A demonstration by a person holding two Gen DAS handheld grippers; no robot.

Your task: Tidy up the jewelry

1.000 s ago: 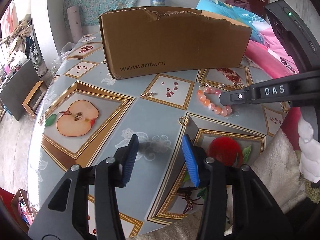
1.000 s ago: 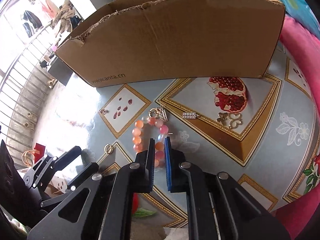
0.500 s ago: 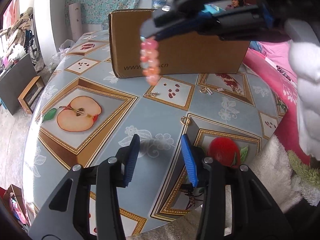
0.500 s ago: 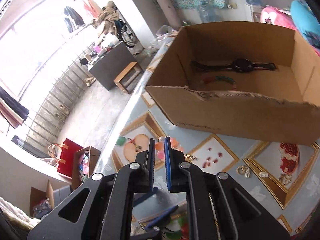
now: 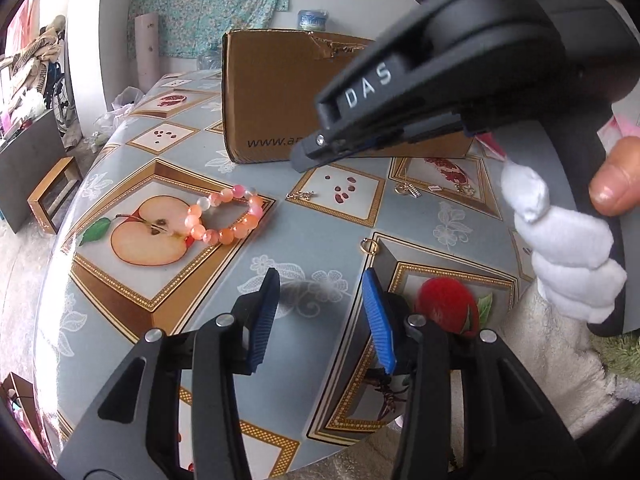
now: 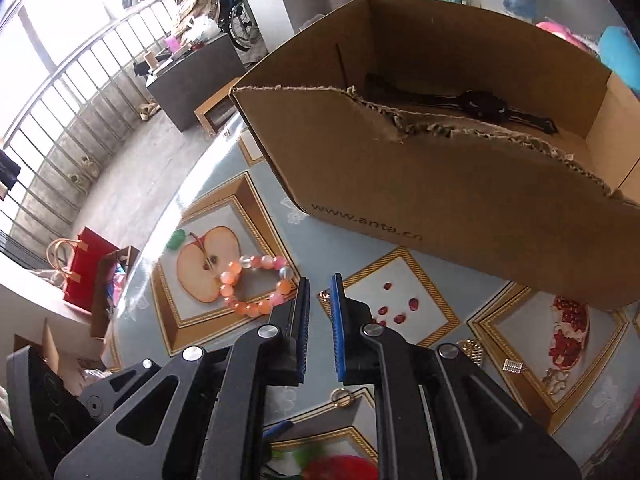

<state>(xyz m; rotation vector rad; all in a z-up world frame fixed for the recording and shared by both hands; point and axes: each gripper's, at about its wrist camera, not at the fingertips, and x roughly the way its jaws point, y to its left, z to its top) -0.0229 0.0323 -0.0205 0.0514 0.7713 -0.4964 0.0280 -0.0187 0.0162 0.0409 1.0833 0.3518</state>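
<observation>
A pink bead bracelet [image 6: 256, 286], carried aloft a moment ago, now lies left of frame on the counter [image 6: 280, 396] short of the cardboard box [image 6: 460, 200], dropped by the slightly parted, empty right hand-held gripper [image 6: 319, 320], needing regrasping.

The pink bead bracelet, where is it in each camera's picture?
Left wrist view: the pink bead bracelet lies left of centre on the tablecloth, overlapping the right edge of the printed apple.
Right wrist view: the bracelet lies left of centre, just beyond the right gripper, again at the apple's right edge.
Shared landmark: the cardboard box printed with a web address.
</observation>
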